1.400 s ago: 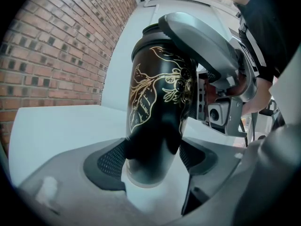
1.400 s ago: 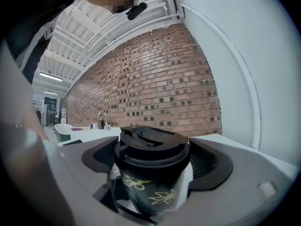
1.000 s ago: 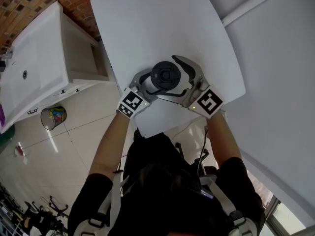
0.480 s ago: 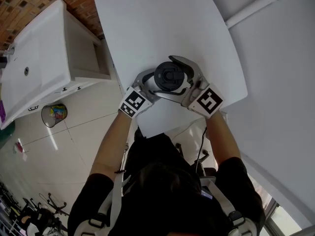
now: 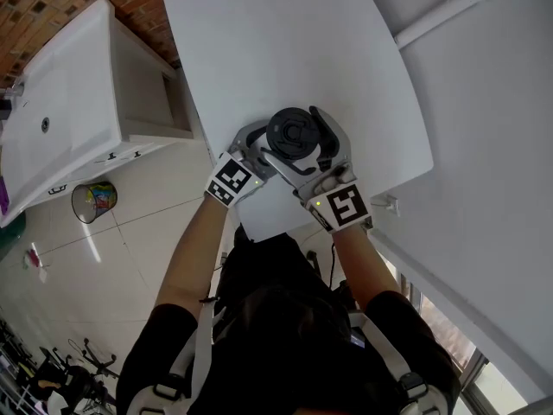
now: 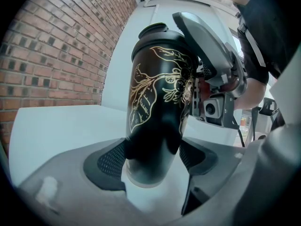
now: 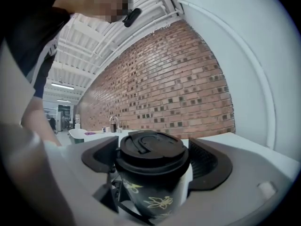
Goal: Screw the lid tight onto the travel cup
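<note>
From above, the lid [image 5: 292, 132] sits on the cup close to the near edge of the white table [image 5: 259, 41]. Your left gripper [image 5: 259, 145] reaches in from the near left and your right gripper [image 5: 298, 141] from the near right, forearms converging on the cup. With so little table on the near side, a twist that drags the cup toward you could carry it off the edge.

In the left gripper view, the pads are clamped on the lower body of the black, gold-leafed travel cup [image 6: 157, 102], which stands on the table. That hold is low and the turning force comes at the top. If the clamp is soft, the cup may spin in the pads or lean over.

In the right gripper view, your gripper is held level with the lid between its jaws. They have just been closing, and the pads appear to have met the rim on both sides, though the right-hand contact is hard to confirm. A hold on the rim alone could skid round it. If the lid sits crooked, turning would cross the thread.
</note>
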### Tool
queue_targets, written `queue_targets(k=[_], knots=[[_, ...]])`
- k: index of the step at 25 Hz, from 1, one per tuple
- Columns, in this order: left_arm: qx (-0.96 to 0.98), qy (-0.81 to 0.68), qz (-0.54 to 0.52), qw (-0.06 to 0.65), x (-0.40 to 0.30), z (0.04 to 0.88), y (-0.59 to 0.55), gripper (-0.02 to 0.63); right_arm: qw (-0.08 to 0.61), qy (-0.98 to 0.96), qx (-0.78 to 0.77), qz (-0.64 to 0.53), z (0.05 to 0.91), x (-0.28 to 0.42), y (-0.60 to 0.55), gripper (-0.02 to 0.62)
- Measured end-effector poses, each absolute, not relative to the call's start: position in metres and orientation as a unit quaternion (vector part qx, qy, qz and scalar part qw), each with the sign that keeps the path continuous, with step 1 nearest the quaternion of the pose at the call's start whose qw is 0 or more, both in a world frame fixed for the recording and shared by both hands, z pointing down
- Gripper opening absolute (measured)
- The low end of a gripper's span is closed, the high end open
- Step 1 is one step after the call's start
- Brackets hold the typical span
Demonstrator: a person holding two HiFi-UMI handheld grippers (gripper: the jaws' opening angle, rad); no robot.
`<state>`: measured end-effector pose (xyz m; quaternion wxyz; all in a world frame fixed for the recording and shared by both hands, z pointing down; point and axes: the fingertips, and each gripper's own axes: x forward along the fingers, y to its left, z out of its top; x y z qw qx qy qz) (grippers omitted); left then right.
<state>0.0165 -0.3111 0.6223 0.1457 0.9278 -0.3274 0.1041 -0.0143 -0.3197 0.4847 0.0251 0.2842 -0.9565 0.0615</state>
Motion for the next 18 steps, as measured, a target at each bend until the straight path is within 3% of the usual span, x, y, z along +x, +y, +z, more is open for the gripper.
queue_targets(k=[5,10,13,18], knots=[[0.928,-0.331,0.102,0.139,0.015,0.617,-0.314,0.36,0.032,-0.958,0.28,0.057,0.486,-0.013,-0.313,0.45],[0.928,-0.326,0.102,0.148,0.018,0.624,-0.311,0.36,0.082,-0.99,0.094,0.073,0.486,-0.014,-0.304,0.524],[0.928,-0.328,0.103,0.143,0.017,0.622,-0.313,0.36,0.127,-0.991,0.001,0.048,0.488,-0.019,-0.303,0.52],[0.927,-0.331,0.103,0.139,0.016,0.619,-0.315,0.36,0.137,-0.99,-0.021,0.022,0.487,-0.028,-0.305,0.517]])
